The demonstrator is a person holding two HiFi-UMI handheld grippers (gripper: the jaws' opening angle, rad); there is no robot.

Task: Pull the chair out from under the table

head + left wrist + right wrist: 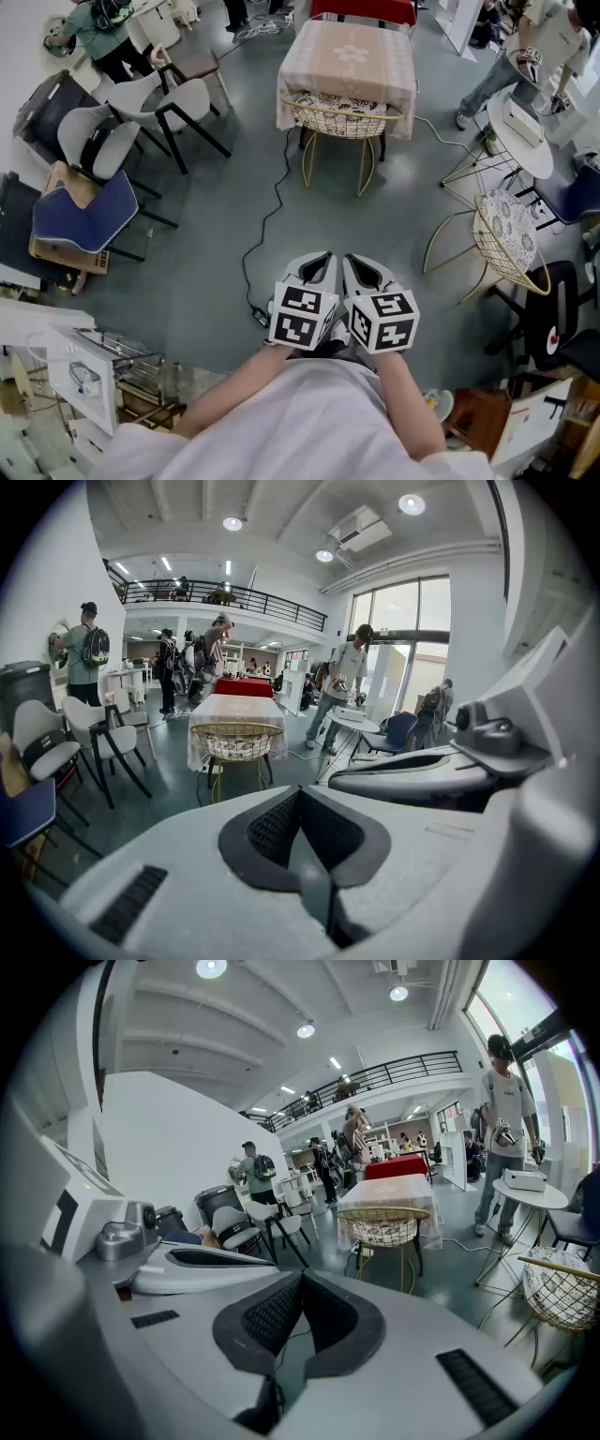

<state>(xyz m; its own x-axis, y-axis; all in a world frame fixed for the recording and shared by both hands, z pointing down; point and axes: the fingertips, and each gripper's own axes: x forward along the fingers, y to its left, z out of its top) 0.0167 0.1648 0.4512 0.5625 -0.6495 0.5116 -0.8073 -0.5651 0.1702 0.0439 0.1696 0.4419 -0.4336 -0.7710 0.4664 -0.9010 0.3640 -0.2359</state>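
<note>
Gold wire chair point(342, 117), qty 1, w/ patterned seat pad. It stands tucked in at the near side of the cloth-draped surface point(349, 52), seat partly under the cloth overhang and backrest hoop toward you. Open grey floor lies betw. it and your grippers.

Handling, est.: thin metal rod frame, prob. light & stiff. Slim legs likely to skid or chatter on the smooth floor, and it may tip toward you if pulled high & fast. The wire is narrow and prob. slick, so little for the pads to bite.

Grip pt, recommended: top hoop of the backrest, one gripper each side of centre. Pull level & straight back, and watch the cloth hem for snags.

Left gripper point(322, 257): jaws closed together, nothing betw. them.

Right gripper point(353, 260): same, closed & empty. The pair sit side by side, well short of the chair. You need both opened before the reach.

Black cable point(272, 202) on the floor betw. you & the chair: snag risk.

2nd wire chair point(506, 234), at right: not the target.
</note>
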